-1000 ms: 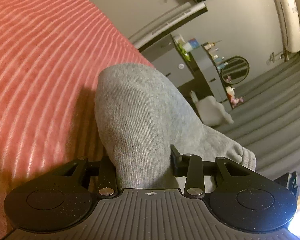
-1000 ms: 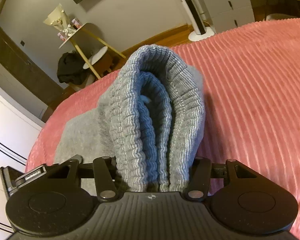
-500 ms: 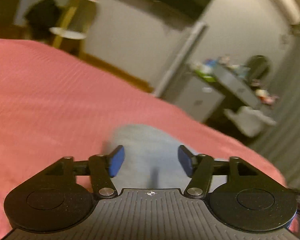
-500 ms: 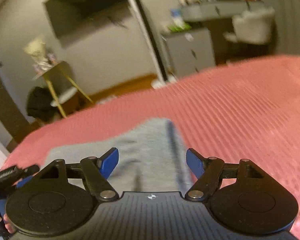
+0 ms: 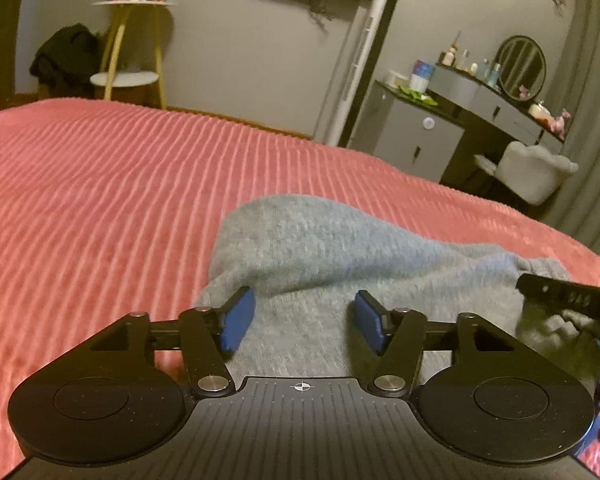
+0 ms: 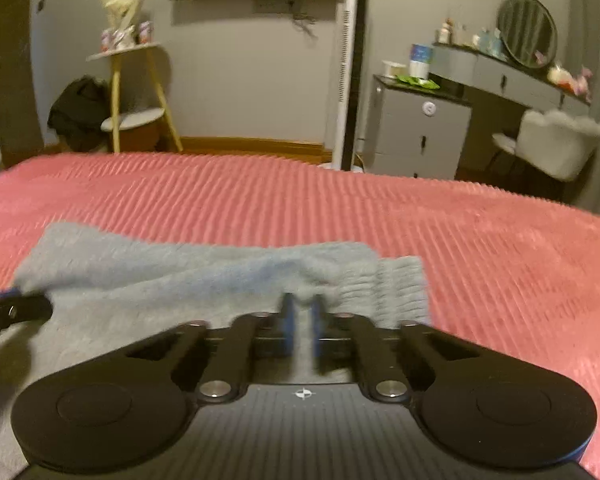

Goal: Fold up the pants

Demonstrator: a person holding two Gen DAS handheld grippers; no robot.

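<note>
Grey sweatpants [image 5: 340, 248] lie folded on the bed [image 5: 100, 184], long axis crosswise under both tools; left hand-held gripper [image 5: 302, 322] gapes wide, right hand-held gripper [image 6: 302, 326] is nearly closed, empty.

The gray pants [image 6: 204, 280] lie folded on the pink ribbed bed [image 6: 480, 248], ribbed waistband at the right end. The right gripper [image 6: 302, 320] sits low over them with its blue fingers [image 6: 287, 322] nearly together, a little blurry.

A bed spread with a ribbed pink bedspread [image 5: 100, 184] carries the folded grey pants [image 5: 320, 248], lying directly on it.
</note>
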